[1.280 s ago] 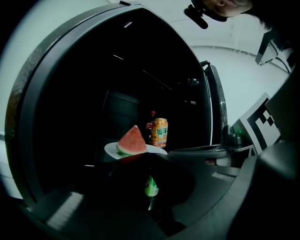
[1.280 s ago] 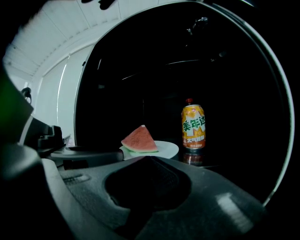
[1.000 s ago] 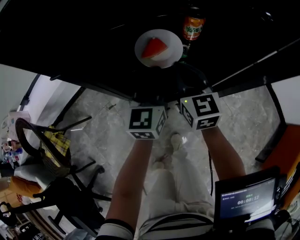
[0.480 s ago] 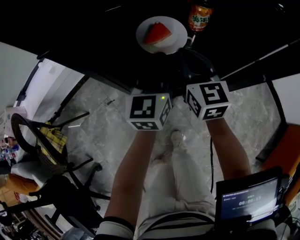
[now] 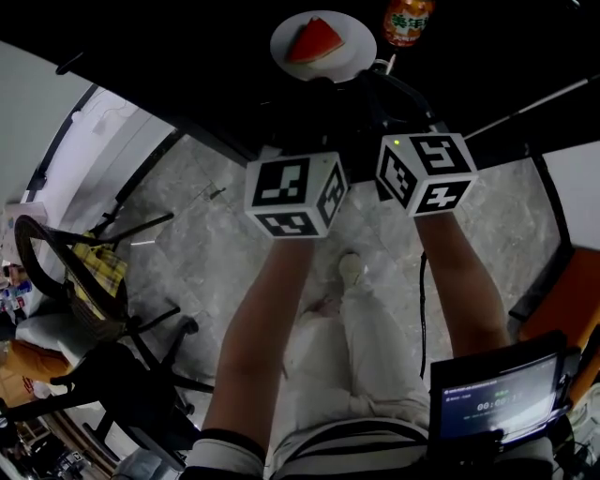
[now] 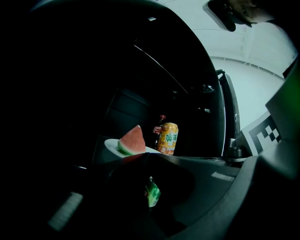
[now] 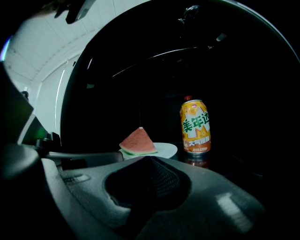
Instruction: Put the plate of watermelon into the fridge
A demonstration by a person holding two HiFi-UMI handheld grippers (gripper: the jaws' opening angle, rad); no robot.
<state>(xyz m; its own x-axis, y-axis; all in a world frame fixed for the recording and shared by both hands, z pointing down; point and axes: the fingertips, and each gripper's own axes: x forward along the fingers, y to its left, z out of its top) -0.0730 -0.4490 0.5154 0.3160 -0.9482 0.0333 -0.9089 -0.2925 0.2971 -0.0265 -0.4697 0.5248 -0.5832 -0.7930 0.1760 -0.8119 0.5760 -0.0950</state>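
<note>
A white plate (image 5: 342, 58) with a red watermelon wedge (image 5: 314, 40) sits on a dark surface at the top of the head view, with an orange drink can (image 5: 407, 21) to its right. Both grippers are held side by side short of the plate, marked by the left cube (image 5: 295, 195) and the right cube (image 5: 427, 173). In the left gripper view the left gripper (image 6: 146, 157) is shut and empty, with the plate (image 6: 112, 146) just beyond its tips. The right gripper (image 7: 149, 160) also looks shut with nothing in it, and the wedge (image 7: 138, 140) and the can (image 7: 195, 126) lie ahead.
Black chairs (image 5: 84, 291) stand on the marble floor at the left. A small screen (image 5: 492, 398) sits at the lower right, near an orange seat (image 5: 572, 300). The person's legs and a shoe (image 5: 349, 270) are below the grippers. A pale wall (image 6: 262, 84) shows beside the dark enclosure.
Both marker cubes have risen in the head view and look larger. The plate and can have slid toward the top edge. The jaws have stayed together.
</note>
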